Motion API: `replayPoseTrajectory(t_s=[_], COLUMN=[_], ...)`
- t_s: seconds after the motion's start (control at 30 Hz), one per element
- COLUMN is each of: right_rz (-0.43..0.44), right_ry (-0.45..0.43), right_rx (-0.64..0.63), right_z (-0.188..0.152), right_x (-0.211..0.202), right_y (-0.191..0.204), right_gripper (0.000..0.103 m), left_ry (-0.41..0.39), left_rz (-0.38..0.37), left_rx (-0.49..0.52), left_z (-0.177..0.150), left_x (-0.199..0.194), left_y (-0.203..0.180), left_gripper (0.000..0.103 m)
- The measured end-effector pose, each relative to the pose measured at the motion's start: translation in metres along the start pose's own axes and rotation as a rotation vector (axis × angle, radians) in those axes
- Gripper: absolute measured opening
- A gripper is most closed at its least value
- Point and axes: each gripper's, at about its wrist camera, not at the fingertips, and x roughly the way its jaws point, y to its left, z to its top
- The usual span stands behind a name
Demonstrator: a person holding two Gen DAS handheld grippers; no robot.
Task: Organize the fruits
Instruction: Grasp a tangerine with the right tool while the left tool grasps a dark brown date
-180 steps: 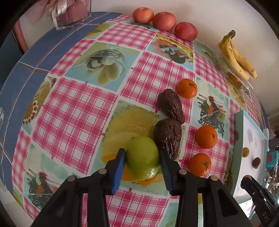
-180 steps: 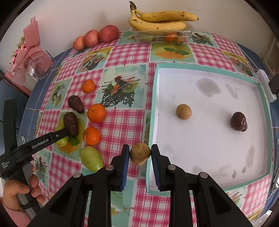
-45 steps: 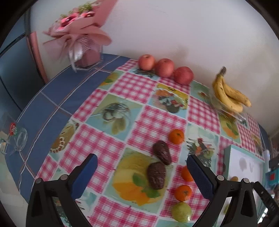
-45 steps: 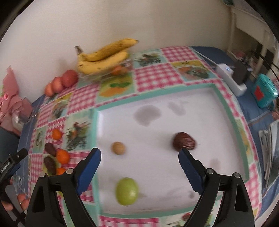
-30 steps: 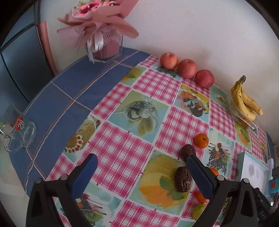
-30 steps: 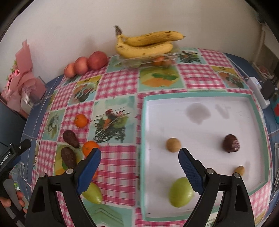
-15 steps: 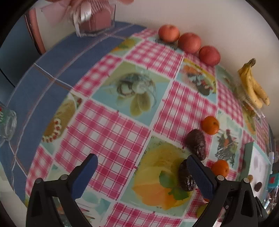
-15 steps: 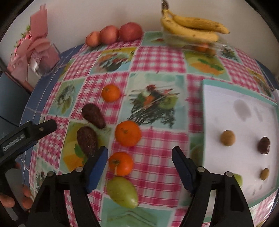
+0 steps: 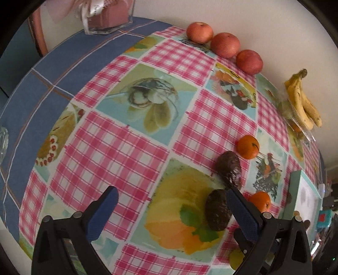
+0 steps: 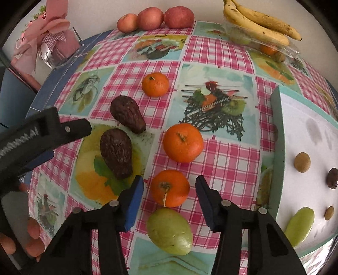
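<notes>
Oranges (image 10: 183, 145): three on the cloth
Avocados (image 10: 116, 152): two
Apples (image 10: 179, 17): three
Bananas (image 10: 262, 23): one bunch
Green fruits (image 10: 170, 231): one on the cloth, one in the tray (image 10: 276, 127)
Small fruits in tray: three

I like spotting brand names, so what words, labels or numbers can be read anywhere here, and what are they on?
Raised lettering on the black left tool: too blurred to read.
Dark print on the white ribbon of the pink wrapped gift: too blurred to read.
Red mark on the small teal box: too small to read.
Nothing else carries text.
</notes>
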Motion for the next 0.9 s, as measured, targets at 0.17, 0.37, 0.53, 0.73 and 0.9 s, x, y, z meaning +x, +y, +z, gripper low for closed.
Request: replayPoseTrajectory(t_s=[0.17, 0.37, 0.53, 0.73, 0.9], right_rz=[0.012, -0.006, -0.019, -0.033, -0.029], right_ry=[-0.002, 0.003, 0.004, 0.007, 0.005], right_rx=[0.02, 0.066, 0.116, 0.136, 0.135], right_z=[-0.001, -0.003, -0.004, -0.006, -0.009], right_x=[-0.003, -0.007, -0.009, -0.011, -0.014], right_y=[-0.008, -0.03, -0.052, -0.066, -0.071], right_gripper=[0.038, 0.038, 0.038, 0.038, 0.038], left_ry=[0.013, 0.028, 0.043, 0.057, 0.064], left_rz=[-0.026, -0.041, -0.05, -0.058, -0.057], left_rx=[0.02, 0.038, 0.068, 0.097, 0.113], left_z=[-0.002, -0.007, -0.011, -0.016, -0.019], left_x=[0.001, 0.003, 0.008, 0.015, 0.017], left_y=[-0.008, -0.018, -0.029, -0.042, -0.048], left_gripper=[0.103, 0.102, 0.094, 0.086, 0.073])
